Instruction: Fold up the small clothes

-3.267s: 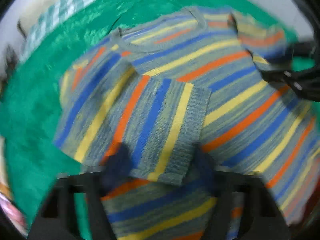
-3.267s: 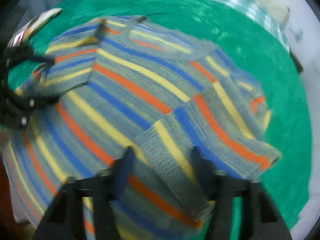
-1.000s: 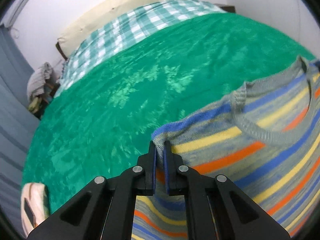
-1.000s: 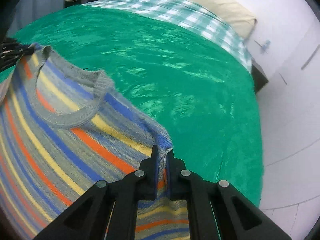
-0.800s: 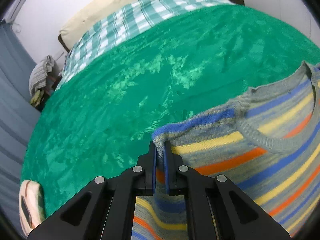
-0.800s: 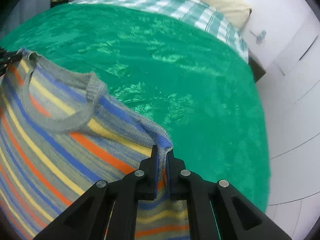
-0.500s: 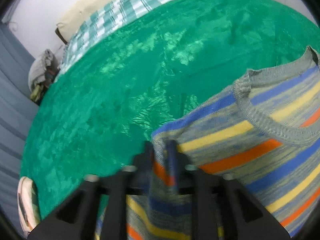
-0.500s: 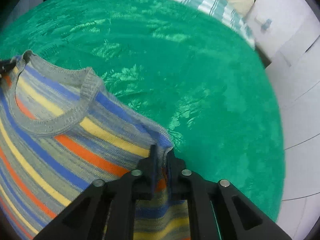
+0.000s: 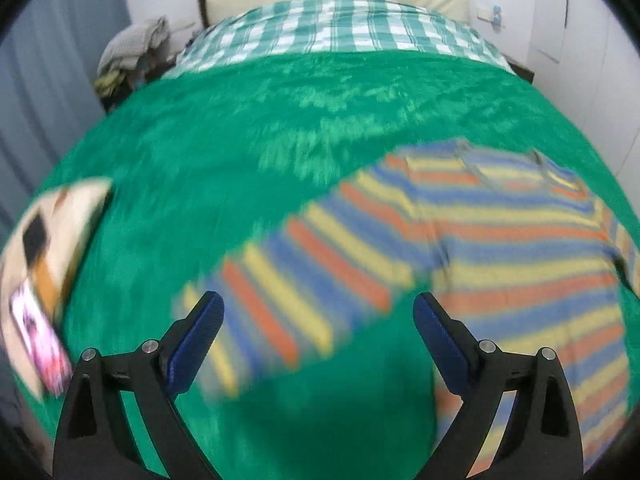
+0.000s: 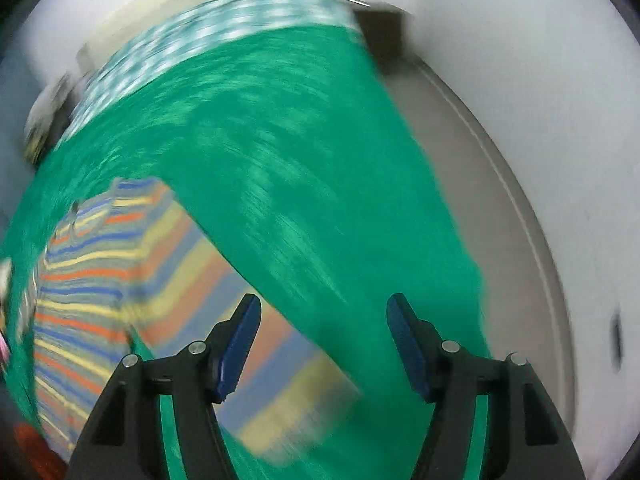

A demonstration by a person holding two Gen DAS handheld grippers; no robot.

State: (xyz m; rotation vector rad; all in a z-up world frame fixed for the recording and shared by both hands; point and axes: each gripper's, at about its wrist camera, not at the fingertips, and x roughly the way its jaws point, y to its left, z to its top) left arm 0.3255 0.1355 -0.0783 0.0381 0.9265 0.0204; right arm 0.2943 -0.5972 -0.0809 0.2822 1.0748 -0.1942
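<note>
Both grippers gape empty: left gripper (image 9: 318, 316) faces the sweater's (image 9: 500, 240) sleeve (image 9: 280, 304) at lower centre; right gripper (image 10: 323, 318), seemingly, sits right of it.

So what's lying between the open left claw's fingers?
Left wrist view: a sleeve of the striped sweater lies between them on the green blanket; the left claw touches nothing.

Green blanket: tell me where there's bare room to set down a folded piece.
Free: the wide stretch of green blanket between the striped sweater and the checked sheet, and the strip near the left gripper. Crowded: the sweater fills the right side, and a patterned item takes the left edge.
</note>
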